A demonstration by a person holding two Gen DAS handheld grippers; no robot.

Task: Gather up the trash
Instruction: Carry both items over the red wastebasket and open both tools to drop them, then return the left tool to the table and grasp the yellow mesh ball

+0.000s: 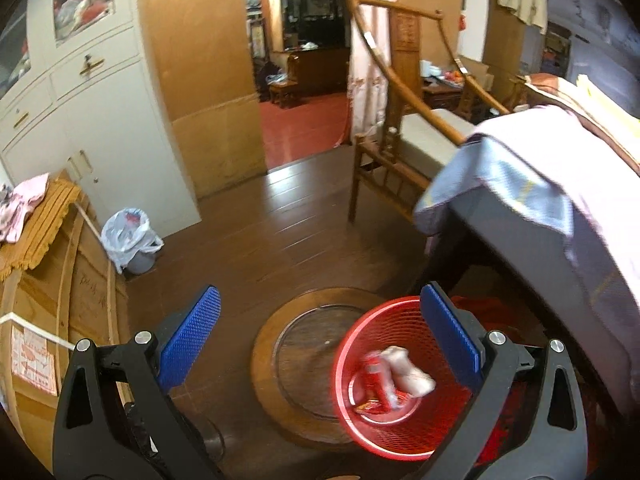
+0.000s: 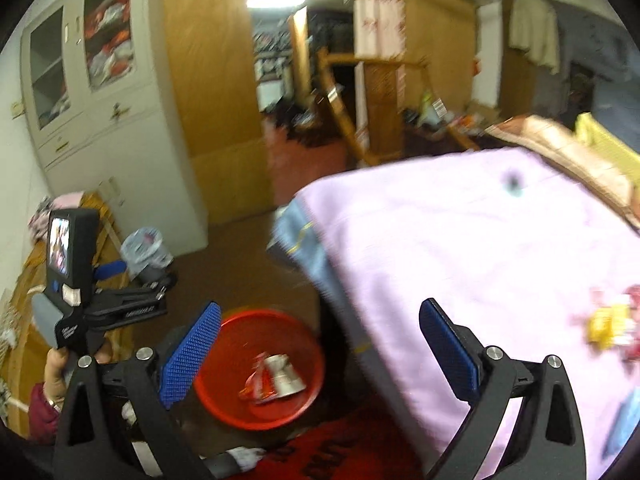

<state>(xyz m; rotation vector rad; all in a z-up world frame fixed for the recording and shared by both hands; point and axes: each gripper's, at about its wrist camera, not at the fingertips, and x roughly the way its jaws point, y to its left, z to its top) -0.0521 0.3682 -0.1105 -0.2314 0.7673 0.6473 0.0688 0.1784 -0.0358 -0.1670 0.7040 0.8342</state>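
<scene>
Both grippers tilt downward toward the floor. The left gripper (image 1: 320, 344) has its fingers spread wide with nothing between them above the red mesh basket (image 1: 352, 432), where a crushed can (image 1: 376, 380) lies. The right gripper (image 2: 320, 348) is likewise released, near yellow wrappers (image 2: 606, 322) on the pink-covered table (image 2: 460, 248).

Open floor (image 1: 256, 240), bed (image 2: 460, 248) blocking right

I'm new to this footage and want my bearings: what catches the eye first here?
The red mesh basket on the dark wood floor stands out, with a crushed can and crumpled wrappers inside. Beside it, a pink sheet covers the bed, with bright yellow and red litter near its right edge. Both grippers' blue pads stand wide open, holding nothing.
</scene>
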